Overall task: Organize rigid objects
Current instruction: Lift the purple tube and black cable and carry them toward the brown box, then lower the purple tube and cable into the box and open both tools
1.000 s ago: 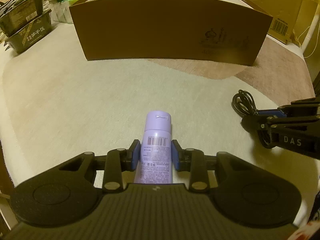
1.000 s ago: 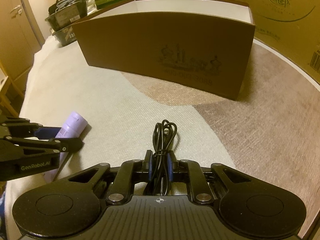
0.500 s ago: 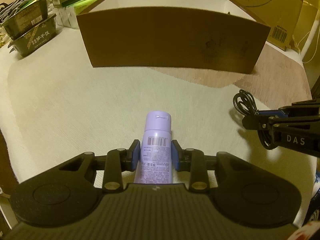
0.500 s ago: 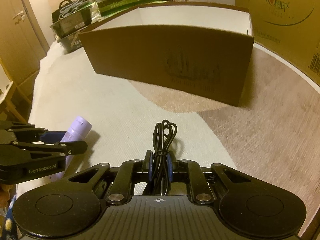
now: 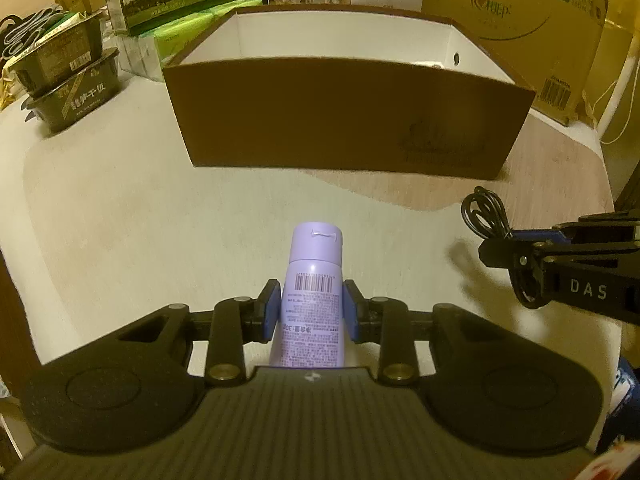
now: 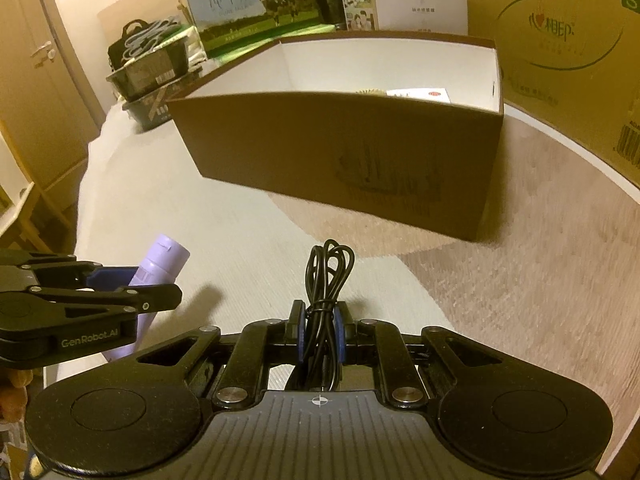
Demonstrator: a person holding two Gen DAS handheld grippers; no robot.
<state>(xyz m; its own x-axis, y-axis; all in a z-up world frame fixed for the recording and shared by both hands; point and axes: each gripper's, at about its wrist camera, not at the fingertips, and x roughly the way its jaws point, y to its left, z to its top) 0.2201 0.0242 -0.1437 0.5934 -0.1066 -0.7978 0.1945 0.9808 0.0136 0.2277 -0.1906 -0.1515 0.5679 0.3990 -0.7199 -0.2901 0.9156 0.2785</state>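
You are partway through the job. The big brown box point(image 5: 344, 120) sits in the upper middle of both views, and its open top shows white walls inside. In the right wrist view, near the far right corner of the box, you can see the tops of one or two small things point(image 6: 418, 94) already in there, but only slivers show, so I cannot tell what they are. Two things are up off the table and not yet in the box, so they are what is left to put in.

The box is stiff card with flat sides and sharp corners. The table point(image 5: 140, 208) wears a cloth with a fine ribbed weave, pale on the left and brown on the right.

Your left gripper point(image 5: 311, 310) sits low in the middle of its view. Its blue pads point(image 5: 272, 310) squeeze the purple bottle point(image 5: 314, 280). The bottle is a smooth round tube with a flat cap and a printed label.

Your right gripper point(image 6: 320, 330) pinches the black cable point(image 6: 326, 280) tight. The cable is thin and bendy, wound in loops and tied round its middle.
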